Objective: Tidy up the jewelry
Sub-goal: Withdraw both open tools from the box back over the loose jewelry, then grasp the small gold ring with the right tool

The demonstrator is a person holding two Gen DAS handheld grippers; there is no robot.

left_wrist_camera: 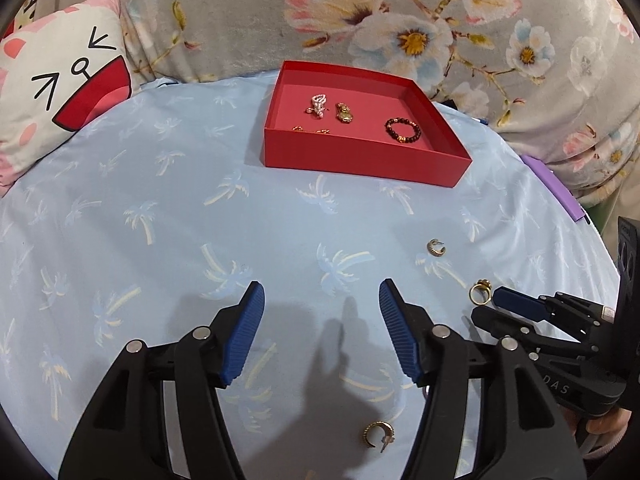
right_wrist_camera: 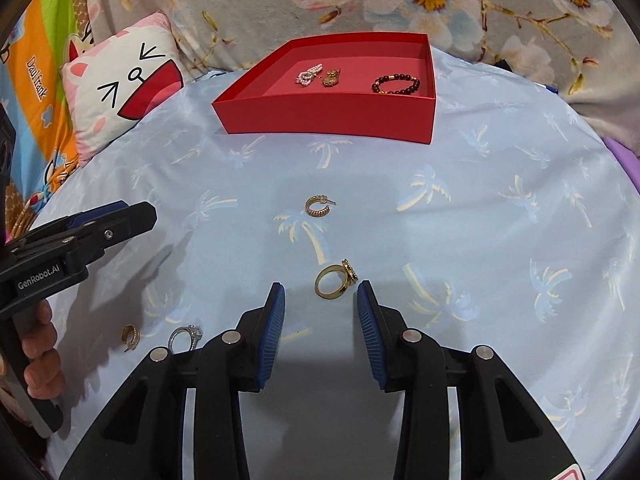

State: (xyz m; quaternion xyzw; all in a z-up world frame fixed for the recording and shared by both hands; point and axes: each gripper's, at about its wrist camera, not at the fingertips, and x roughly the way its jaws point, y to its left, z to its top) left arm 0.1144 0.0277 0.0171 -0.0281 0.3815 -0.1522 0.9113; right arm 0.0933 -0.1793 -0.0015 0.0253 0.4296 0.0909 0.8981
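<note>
Right tool [right_wrist_camera: 321,300] is spread wide, low over the bed, with the gold ring [right_wrist_camera: 334,281] lying just ahead of its tips, roughly centred in the gap; looks lined up for a pick, no contact yet. Left tool [left_wrist_camera: 322,300] is also spread, holding nothing, parked over bare blue palm-print sheet [left_wrist_camera: 160,208], probably waiting its turn.

Loose pieces on the sheet, near to far: one gold hoop earring [right_wrist_camera: 130,336] and one silver stone ring [right_wrist_camera: 185,336] beside the right tool's left finger, the gold ring at its tips, then a second hoop earring [right_wrist_camera: 317,205] further out. Count: 2 rings, 2 hoops, all apart from each other.

Red box [right_wrist_camera: 332,114] sits at the far end, open-topped, likely the drop target. Inside: 1 pearl piece [right_wrist_camera: 307,75], 1 gold charm [right_wrist_camera: 331,77], 1 dark bead bracelet [right_wrist_camera: 397,83], plus 2 small gold bits [left_wrist_camera: 310,130] near the front wall, too small to identify.

Cat-face pillow [right_wrist_camera: 128,92] far left.
</note>
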